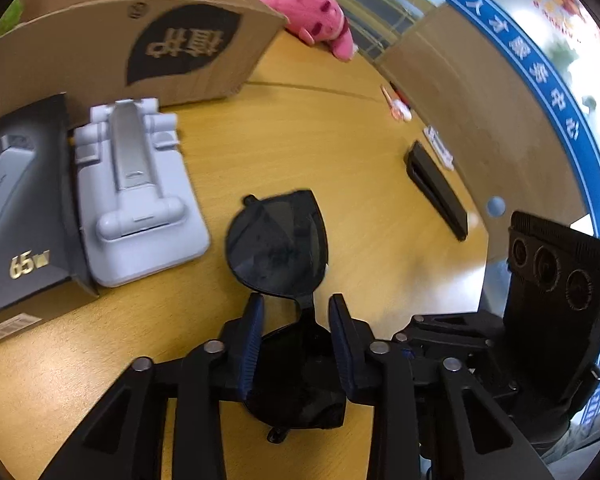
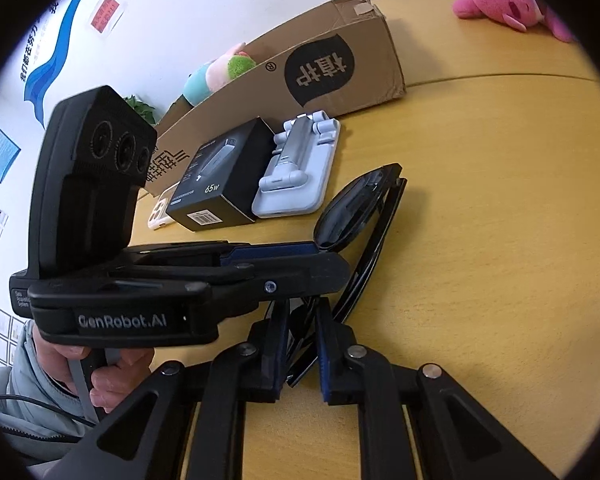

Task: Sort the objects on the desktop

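On the wooden table (image 1: 340,152) black sunglasses (image 1: 278,240) sit between the two grippers. Left gripper (image 1: 296,308) straddles the nose bridge, fingers (image 1: 254,320) parted either side of it, gap visible, not clamped. Right gripper (image 2: 302,316) has the folded temple arms between its fingers (image 2: 324,328); contact unclear, can't tell if it pinches them. One lens stands tilted up off the table in the right wrist view. Left of the sunglasses, near: light grey phone stand (image 1: 136,196), touching a black 65W charger box (image 1: 20,216). White phone (image 2: 162,210) beside that box. Cardboard box (image 1: 140,48) behind them, plush toys (image 2: 220,72) inside. Pink plush (image 1: 316,16) farther back. Black flat case (image 1: 436,188) lies well to the right.
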Available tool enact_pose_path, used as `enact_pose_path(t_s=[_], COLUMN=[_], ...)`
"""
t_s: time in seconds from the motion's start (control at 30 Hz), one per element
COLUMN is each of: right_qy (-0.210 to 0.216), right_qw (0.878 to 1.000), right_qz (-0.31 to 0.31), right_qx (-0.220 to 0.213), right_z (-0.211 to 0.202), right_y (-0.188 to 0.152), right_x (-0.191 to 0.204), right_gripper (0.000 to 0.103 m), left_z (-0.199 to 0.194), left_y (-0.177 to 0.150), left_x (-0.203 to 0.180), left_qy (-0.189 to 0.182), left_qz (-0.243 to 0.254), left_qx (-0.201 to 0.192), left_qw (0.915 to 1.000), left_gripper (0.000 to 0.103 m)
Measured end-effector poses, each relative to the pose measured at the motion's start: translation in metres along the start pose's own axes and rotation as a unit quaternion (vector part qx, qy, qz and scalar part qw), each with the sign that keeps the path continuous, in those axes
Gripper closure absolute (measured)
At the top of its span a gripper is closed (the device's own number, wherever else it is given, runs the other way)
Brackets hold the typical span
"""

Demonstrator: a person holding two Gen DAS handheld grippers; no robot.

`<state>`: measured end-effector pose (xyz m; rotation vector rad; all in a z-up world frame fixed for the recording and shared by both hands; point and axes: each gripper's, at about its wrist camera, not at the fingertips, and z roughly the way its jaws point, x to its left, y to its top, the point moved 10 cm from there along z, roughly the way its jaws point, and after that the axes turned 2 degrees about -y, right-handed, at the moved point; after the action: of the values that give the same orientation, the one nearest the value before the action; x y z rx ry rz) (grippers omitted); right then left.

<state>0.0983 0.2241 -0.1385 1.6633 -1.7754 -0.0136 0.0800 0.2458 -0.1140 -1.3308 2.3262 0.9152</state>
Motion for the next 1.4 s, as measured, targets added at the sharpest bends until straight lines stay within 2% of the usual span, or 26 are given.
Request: enact_pose_path(t_s=[0.1, 0.3, 0.4, 0.47, 0.5, 0.57, 0.8, 1.0, 1.17, 1.4], right_qy=[-0.004, 0.001, 0.008, 0.007, 0.005, 0.009, 0.010, 0.011, 0.018, 0.030], right_qw=[1.000, 1.000, 1.000, 0.999, 0.999, 0.999, 0.999, 0.999, 0.997, 0.988], right_qz=[-0.004, -0.011, -0.024, -0.032, -0.038, -0.037, -0.042, -0.050, -0.072, -0.140], right_qx=[-0.001, -0.003, -0.007, -0.011, -0.012, -0.009, -0.004, -0.011, -0.024, -0.051], right_z=[-0.005, -0.012, -0.016, -0.019, -0.020, -0.019, -0.018, -0.023, -0.034, -0.049], right_y=[0.002, 0.002, 0.005, 0.007, 0.009, 0.009, 0.007, 0.010, 0.022, 0.066], right_x=[-0.003, -0.005, 0.000, 0.003, 0.004, 0.004, 0.003, 0.007, 0.022, 0.061], right_gripper=[0.091, 0.091, 0.091, 0.091, 0.091, 0.091, 0.092, 0.092, 0.092, 0.092], left_z=[0.004, 0.003, -0.004, -0.010, -0.013, -0.017, -0.017, -0.026, -0.052, -0.108], left_y=[0.001, 0.000, 0.002, 0.003, 0.004, 0.004, 0.002, 0.005, 0.014, 0.046], left_x=[-0.004, -0.006, -0.011, -0.013, -0.014, -0.013, -0.014, -0.016, -0.020, -0.018], left_qy=[0.008, 0.007, 0.002, 0.003, 0.001, 0.005, 0.004, 0.000, 0.003, 0.019], left_qz=[0.015, 0.014, 0.014, 0.015, 0.014, 0.015, 0.011, 0.009, 0.011, 0.021], left_qx=[0.005, 0.005, -0.005, -0.011, -0.013, -0.013, -0.007, -0.020, -0.047, -0.111], left_qw=[0.9998, 0.9999, 0.9999, 0.9998, 0.9998, 0.9998, 0.9999, 0.9998, 0.9988, 0.9934], left_gripper=[0.066, 0.069, 0.082, 0.087, 0.094, 0.097, 0.098, 0.098, 0.098, 0.098])
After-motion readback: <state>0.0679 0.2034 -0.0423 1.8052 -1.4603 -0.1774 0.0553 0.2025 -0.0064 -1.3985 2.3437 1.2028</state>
